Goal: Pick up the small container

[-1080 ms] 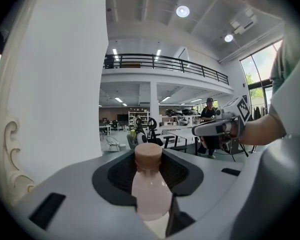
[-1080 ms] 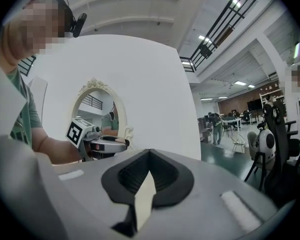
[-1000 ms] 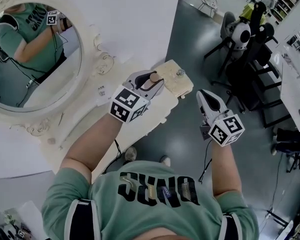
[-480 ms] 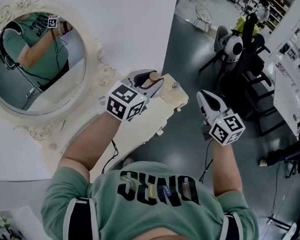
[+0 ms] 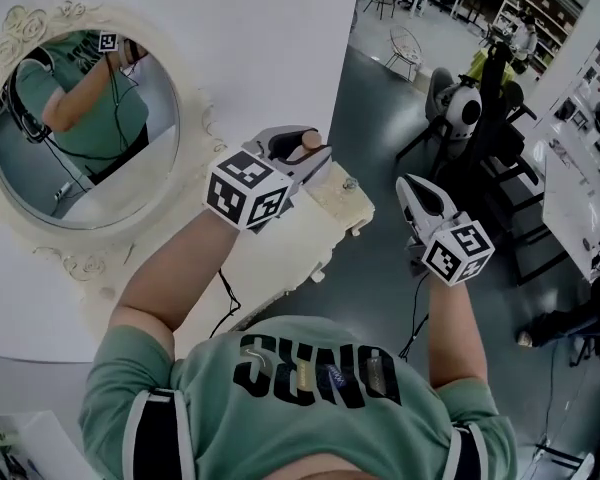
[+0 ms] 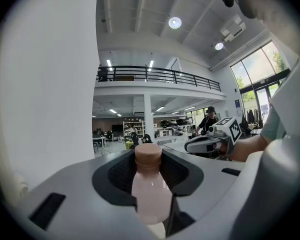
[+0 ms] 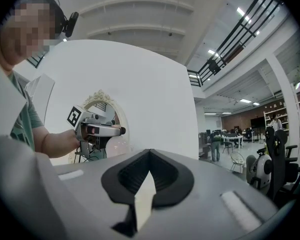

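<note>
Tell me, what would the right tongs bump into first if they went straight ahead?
Most likely the white wall, near its right edge; the right tongs aim at it with nothing between. Depth is unclear, so they might slip past.

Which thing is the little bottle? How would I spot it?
Find the big round mirror with the curly cream frame on the white wall. Just right of it, by a small cream shelf, the left gripper holds the bottle between its jaws. It is pale pink with a brown cap, the only bottle there.
</note>
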A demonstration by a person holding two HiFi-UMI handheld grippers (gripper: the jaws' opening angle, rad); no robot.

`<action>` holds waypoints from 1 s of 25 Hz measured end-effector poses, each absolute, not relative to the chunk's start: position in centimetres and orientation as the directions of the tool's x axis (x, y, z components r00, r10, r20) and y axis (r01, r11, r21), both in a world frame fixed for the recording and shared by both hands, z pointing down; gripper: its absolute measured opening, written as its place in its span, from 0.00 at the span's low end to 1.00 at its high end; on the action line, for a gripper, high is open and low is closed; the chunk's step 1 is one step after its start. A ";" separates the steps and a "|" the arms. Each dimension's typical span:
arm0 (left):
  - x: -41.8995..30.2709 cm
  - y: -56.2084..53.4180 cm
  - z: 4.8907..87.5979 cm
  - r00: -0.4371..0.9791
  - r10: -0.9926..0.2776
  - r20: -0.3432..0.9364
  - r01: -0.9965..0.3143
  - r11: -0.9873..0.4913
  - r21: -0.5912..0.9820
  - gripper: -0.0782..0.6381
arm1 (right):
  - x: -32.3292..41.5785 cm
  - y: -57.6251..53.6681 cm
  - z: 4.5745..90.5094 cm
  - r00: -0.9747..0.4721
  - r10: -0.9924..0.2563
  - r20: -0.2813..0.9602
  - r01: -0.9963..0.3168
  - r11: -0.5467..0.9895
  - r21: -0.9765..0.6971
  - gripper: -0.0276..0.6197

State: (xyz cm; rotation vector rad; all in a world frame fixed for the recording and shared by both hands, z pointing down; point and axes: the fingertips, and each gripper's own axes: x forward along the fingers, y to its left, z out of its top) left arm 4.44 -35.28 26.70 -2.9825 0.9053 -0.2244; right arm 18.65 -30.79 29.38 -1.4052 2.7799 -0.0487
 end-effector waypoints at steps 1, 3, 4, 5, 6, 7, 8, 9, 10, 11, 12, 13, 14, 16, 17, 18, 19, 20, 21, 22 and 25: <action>4.4 -35.2 26.2 0.822 -0.555 0.130 -0.552 -0.832 -0.060 0.30 | 18.6 -30.8 29.1 -0.595 -0.804 -0.013 -0.803 0.595 -0.036 0.06; 4.3 -35.2 25.3 0.822 -0.555 0.126 -0.552 -0.832 -0.062 0.30 | 18.6 -30.8 28.3 -0.600 -0.800 -0.023 -0.799 0.601 -0.033 0.06; 4.3 -35.2 24.9 0.823 -0.555 0.123 -0.551 -0.832 -0.062 0.30 | 18.5 -30.9 28.0 -0.604 -0.797 -0.030 -0.796 0.604 -0.035 0.06; 4.2 -35.2 24.5 0.823 -0.554 0.121 -0.551 -0.832 -0.061 0.30 | 18.5 -30.9 27.6 -0.607 -0.794 -0.037 -0.793 0.608 -0.039 0.06; 4.2 -35.1 24.1 0.824 -0.554 0.119 -0.551 -0.832 -0.060 0.30 | 18.4 -30.9 27.3 -0.610 -0.791 -0.043 -0.790 0.612 -0.045 0.06; 4.2 -35.0 23.7 0.824 -0.554 0.117 -0.551 -0.832 -0.060 0.30 | 18.4 -31.0 27.0 -0.612 -0.789 -0.049 -0.788 0.614 -0.050 0.06; 4.2 -35.0 23.4 0.825 -0.554 0.115 -0.551 -0.833 -0.060 0.30 | 18.4 -31.0 26.7 -0.614 -0.788 -0.053 -0.786 0.616 -0.053 0.06; 4.2 -34.9 23.0 0.825 -0.553 0.113 -0.550 -0.833 -0.061 0.30 | 18.4 -30.9 26.4 -0.614 -0.787 -0.057 -0.785 0.617 -0.052 0.06; 4.3 -34.8 22.5 0.827 -0.552 0.109 -0.549 -0.834 -0.063 0.30 | 18.5 -30.9 26.1 -0.615 -0.786 -0.061 -0.785 0.618 -0.047 0.06; 4.3 -34.6 22.1 0.828 -0.550 0.105 -0.547 -0.835 -0.066 0.30 | 18.6 -30.9 25.7 -0.616 -0.785 -0.064 -0.785 0.619 -0.040 0.06; 4.4 -34.5 21.6 0.830 -0.549 0.101 -0.544 -0.836 -0.070 0.30 | 18.6 -30.8 25.3 -0.617 -0.784 -0.067 -0.784 0.620 -0.032 0.06; 4.5 -34.3 21.1 0.831 -0.547 0.098 -0.542 -0.837 -0.074 0.30 | 18.7 -30.8 24.9 -0.618 -0.783 -0.070 -0.784 0.620 -0.024 0.06; 4.5 -34.1 20.7 0.833 -0.546 0.095 -0.540 -0.838 -0.080 0.30 | 18.7 -30.7 24.6 -0.618 -0.783 -0.073 -0.784 0.621 -0.018 0.06; 4.6 -33.8 19.7 0.834 -0.544 0.090 -0.537 -0.838 -0.093 0.30 | 18.7 -30.6 24.0 -0.619 -0.782 -0.079 -0.784 0.621 -0.008 0.06; 4.6 -33.7 19.2 0.834 -0.544 0.088 -0.536 -0.838 -0.100 0.30 | 18.6 -30.5 23.7 -0.620 -0.781 -0.081 -0.783 0.622 -0.004 0.06; 4.6 -33.5 18.8 0.834 -0.544 0.086 -0.536 -0.838 -0.105 0.30 | 18.6 -30.4 23.4 -0.621 -0.779 -0.083 -0.782 0.624 -0.001 0.06; 4.6 -33.4 18.4 0.835 -0.544 0.084 -0.536 -0.838 -0.107 0.30 | 18.6 -30.3 23.2 -0.624 -0.777 -0.083 -0.780 0.626 0.001 0.06; 4.7 -33.3 18.2 0.835 -0.544 0.082 -0.535 -0.838 -0.108 0.30 | 18.5 -30.3 23.0 -0.626 -0.775 -0.084 -0.778 0.628 0.004 0.06; 4.7 -33.3 17.9 0.836 -0.543 0.080 -0.535 -0.838 -0.107 0.30 | 18.5 -30.3 22.8 -0.629 -0.773 -0.085 -0.776 0.631 0.006 0.06; 4.7 -33.2 17.7 0.837 -0.542 0.078 -0.533 -0.839 -0.105 0.30 | 18.5 -30.3 22.6 -0.631 -0.771 -0.087 -0.774 0.633 0.009 0.06; 4.6 -33.1 17.4 0.841 -0.536 0.076 -0.528 -0.843 -0.104 0.30 | 18.3 -30.3 22.1 -0.634 -0.767 -0.097 -0.771 0.636 0.017 0.06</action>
